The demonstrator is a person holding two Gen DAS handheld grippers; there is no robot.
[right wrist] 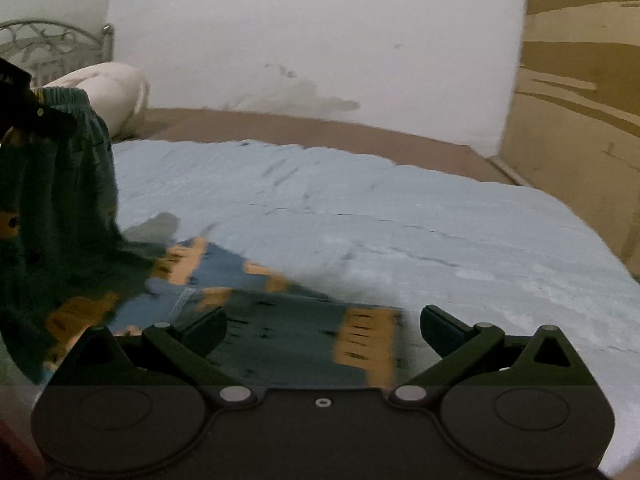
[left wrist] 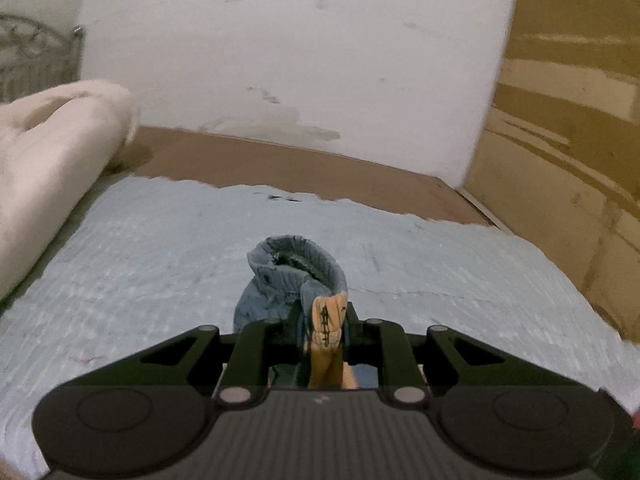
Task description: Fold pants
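The pants are blue-green with orange patterned bands. In the left wrist view my left gripper (left wrist: pixel 323 320) is shut on a bunched part of the pants (left wrist: pixel 296 276), with the elastic waistband curling up above the fingers. In the right wrist view my right gripper (right wrist: pixel 323 330) is open, its fingers spread either side of the pants (right wrist: pixel 280 332) lying on the pale blue sheet (right wrist: pixel 400 216). The left gripper (right wrist: pixel 24 108) shows at the far left, holding the waist end lifted so the cloth hangs down from it.
The pale blue sheet (left wrist: pixel 140 248) covers a bed on a brown base (left wrist: pixel 280 160). A cream rolled blanket (left wrist: pixel 52 152) lies at the left. A white wall stands behind, a brown cardboard panel (left wrist: pixel 568 140) at the right, a metal headboard (right wrist: pixel 52 44) at far left.
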